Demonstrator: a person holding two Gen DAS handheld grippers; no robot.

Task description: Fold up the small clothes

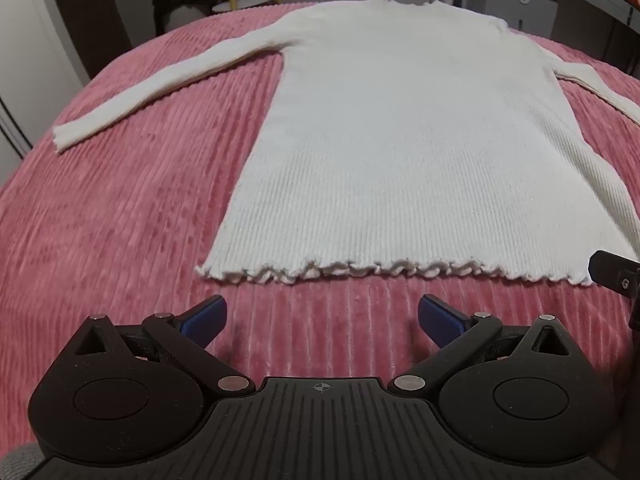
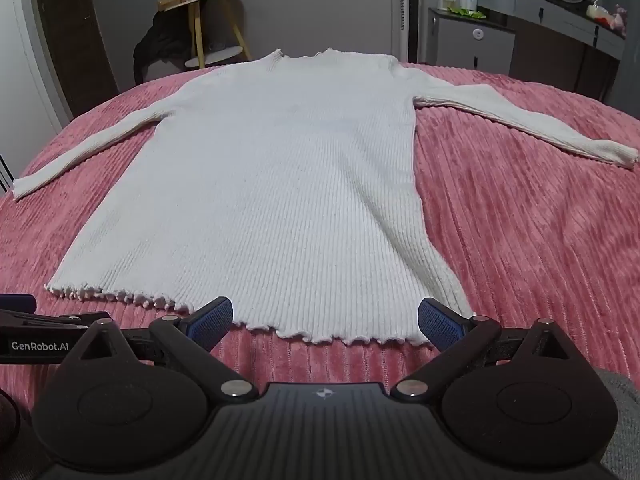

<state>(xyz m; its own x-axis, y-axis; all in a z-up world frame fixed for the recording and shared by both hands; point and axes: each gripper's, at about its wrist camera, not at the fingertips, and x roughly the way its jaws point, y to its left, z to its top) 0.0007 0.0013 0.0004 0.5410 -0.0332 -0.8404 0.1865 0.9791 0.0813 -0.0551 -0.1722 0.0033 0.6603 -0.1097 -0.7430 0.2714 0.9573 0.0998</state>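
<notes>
A white ribbed long-sleeved sweater (image 1: pixel 400 140) lies flat on the pink bedspread (image 1: pixel 120 220), collar at the far end, frilled hem nearest me, both sleeves spread out to the sides. It also shows in the right wrist view (image 2: pixel 272 200). My left gripper (image 1: pixel 322 322) is open and empty, just short of the hem, near its left half. My right gripper (image 2: pixel 325 324) is open and empty, its blue pads (image 2: pixel 214 320) on either side of the hem's right corner. The right gripper's tip shows at the edge of the left wrist view (image 1: pixel 612 276).
The pink ribbed bedspread (image 2: pixel 520 240) covers the bed on all sides of the sweater. Beyond the bed stand a wooden side table (image 2: pixel 208 20) with dark clothing beside it, and a grey dresser (image 2: pixel 480 40) at the back right.
</notes>
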